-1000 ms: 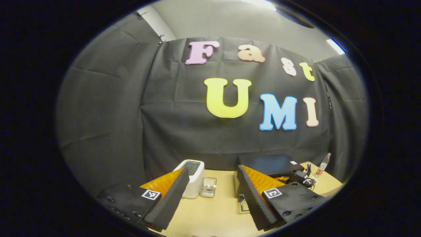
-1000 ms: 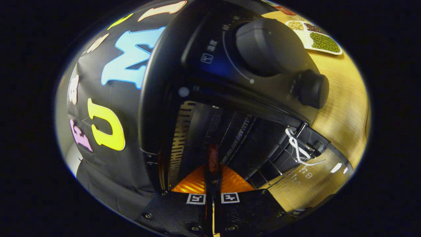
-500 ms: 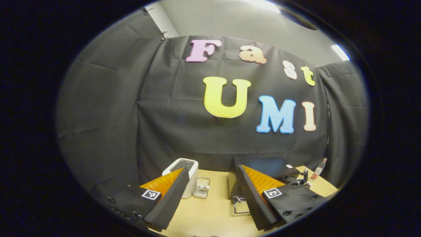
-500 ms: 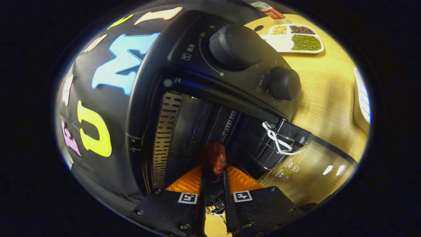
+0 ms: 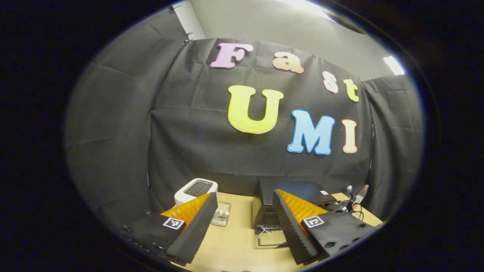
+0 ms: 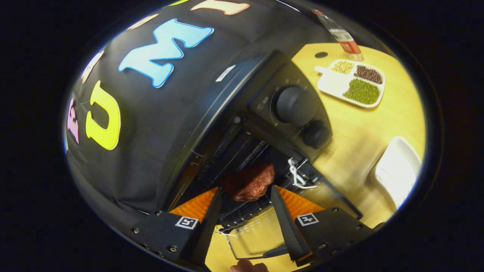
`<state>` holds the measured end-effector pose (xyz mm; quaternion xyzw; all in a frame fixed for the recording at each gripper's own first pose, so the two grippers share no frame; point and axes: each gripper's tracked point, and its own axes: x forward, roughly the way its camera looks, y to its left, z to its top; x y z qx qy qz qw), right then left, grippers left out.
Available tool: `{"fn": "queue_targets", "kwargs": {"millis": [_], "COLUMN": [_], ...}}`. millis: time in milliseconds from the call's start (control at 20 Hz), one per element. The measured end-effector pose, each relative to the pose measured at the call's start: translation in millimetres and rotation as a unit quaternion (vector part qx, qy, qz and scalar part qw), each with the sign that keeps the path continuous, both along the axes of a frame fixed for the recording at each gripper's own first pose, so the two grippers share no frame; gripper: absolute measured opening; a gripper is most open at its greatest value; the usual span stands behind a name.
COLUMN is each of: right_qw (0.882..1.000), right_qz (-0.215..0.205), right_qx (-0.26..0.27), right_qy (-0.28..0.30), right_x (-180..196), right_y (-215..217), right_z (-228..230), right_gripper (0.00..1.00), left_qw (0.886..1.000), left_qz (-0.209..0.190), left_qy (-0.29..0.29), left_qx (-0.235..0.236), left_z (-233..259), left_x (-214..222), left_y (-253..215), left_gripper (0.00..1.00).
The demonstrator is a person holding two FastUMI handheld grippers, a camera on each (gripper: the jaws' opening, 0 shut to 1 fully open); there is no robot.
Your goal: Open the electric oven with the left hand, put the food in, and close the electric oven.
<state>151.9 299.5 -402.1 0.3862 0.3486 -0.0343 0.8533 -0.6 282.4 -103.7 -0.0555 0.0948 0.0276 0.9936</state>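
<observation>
— Where's the food (image 6: 249,184) right now?

— Lying on the wire rack (image 6: 242,211) at the mouth of the oven (image 6: 227,113), a reddish-brown lump. From the right gripper view it sits just ahead of the right gripper (image 6: 245,196), in line with the gap between the jaws and a little past their tips.

— Are the jaws pinching it?

— No. They are spread wide, one on each side, with clear space between each and the lump. Nothing is in them.

— And the oven door?

— Down and open. The glass door (image 6: 257,234) lies flat towards the gripper, with a white string (image 6: 297,177) tied at the rack's right side. The two knobs (image 6: 295,105) face out on the panel to the right of the opening.

— What about the other hand?

— The left gripper (image 5: 244,211) is held well back from the tabletop (image 5: 234,245), pointing at the booth wall, jaws spread and empty. In the left gripper view the oven (image 5: 287,196) stands far off, its door down, with a white toaster (image 5: 194,189) to its left and a small clear container (image 5: 221,218) between them.

— Anything else on the tabletop?

— In the right gripper view, a white divided tray of beans (image 6: 353,83), a bottle (image 6: 340,36) behind it, and another white object (image 6: 397,170) nearer the edge.
</observation>
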Motion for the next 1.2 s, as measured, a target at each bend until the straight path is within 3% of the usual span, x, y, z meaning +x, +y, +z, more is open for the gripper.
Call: {"fn": "queue_targets", "kwargs": {"millis": [200, 450, 650, 950, 1000, 1050, 1200], "right_qw": [0.996, 0.981, 0.957, 0.923, 0.920, 0.917, 0.895], "right_qz": [0.023, 0.058, 0.076, 0.057, 0.054, 0.049, 0.047], "right_qx": [-0.079, -0.159, -0.230, -0.293, -0.294, -0.297, -0.329], "right_qy": [-0.036, -0.097, -0.158, -0.244, -0.253, -0.263, -0.298], "right_x": [-21, -42, -60, -85, -88, -90, -95], "right_y": [-27, -55, -80, -123, -128, -133, -152], "right_z": [27, 81, 138, 239, 252, 267, 305], "right_gripper": [0.80, 0.79, 0.80, 0.80, 0.82, 0.96, 0.98], "left_qw": [1.000, 0.999, 0.997, 0.994, 0.994, 0.994, 0.995], "left_qz": [-0.019, -0.048, -0.070, -0.105, -0.108, -0.108, -0.098], "left_qy": [-0.005, -0.008, -0.007, 0.011, 0.016, 0.017, 0.027], "left_qx": [-0.003, -0.007, -0.010, 0.001, 0.003, 0.007, 0.012], "left_z": [0, -4, -7, -25, -30, -32, -43], "left_x": [6, 15, 18, 17, 16, 16, 18], "left_y": [-19, -47, -69, -107, -114, -120, -137], "left_gripper": [0.98, 0.98, 0.95, 0.98, 0.98, 0.98, 0.98]}}
